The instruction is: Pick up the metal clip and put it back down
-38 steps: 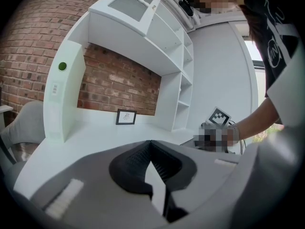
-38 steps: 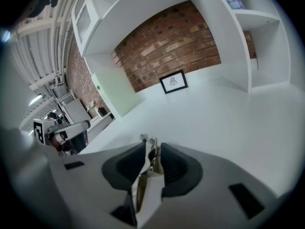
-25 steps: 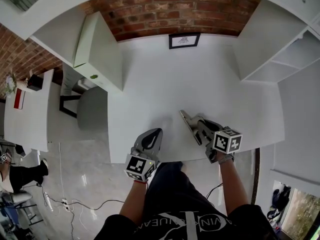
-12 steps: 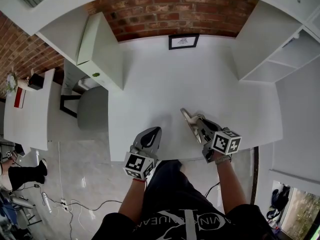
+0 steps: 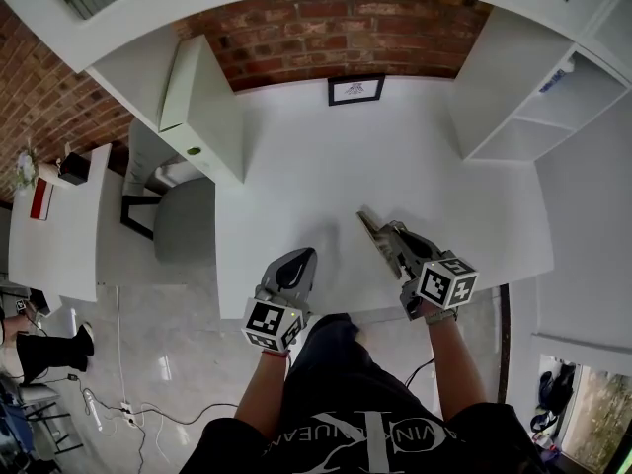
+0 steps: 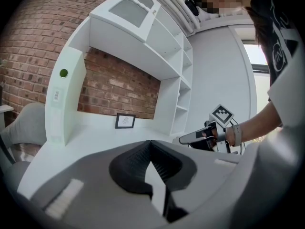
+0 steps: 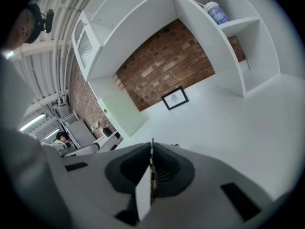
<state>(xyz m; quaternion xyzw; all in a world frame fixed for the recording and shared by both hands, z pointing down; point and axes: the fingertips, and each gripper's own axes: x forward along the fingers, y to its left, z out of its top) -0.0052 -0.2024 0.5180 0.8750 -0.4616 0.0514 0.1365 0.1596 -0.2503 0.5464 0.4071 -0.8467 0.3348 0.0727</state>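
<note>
My right gripper (image 5: 366,219) hovers over the front part of the white desk (image 5: 395,156), its jaws pointing up and left. In the right gripper view the gripper (image 7: 151,147) is shut on a thin metal clip (image 7: 152,180), of which only a narrow brassy edge shows between the pads. My left gripper (image 5: 300,258) rests near the desk's front left edge. Its jaws (image 6: 150,144) meet at the tip with nothing between them. The left gripper view also catches the right gripper (image 6: 200,136) off to the right, held by a hand.
A small framed picture (image 5: 355,89) leans on the brick wall at the back of the desk. White shelves (image 5: 553,97) stand at the right with a blue and white jar (image 7: 213,11). A white cabinet (image 5: 202,97) and a grey chair (image 5: 183,220) are on the left.
Both grippers stay in nearly the same places, and the right one remains shut on the clip. The head view has shifted a little.
</note>
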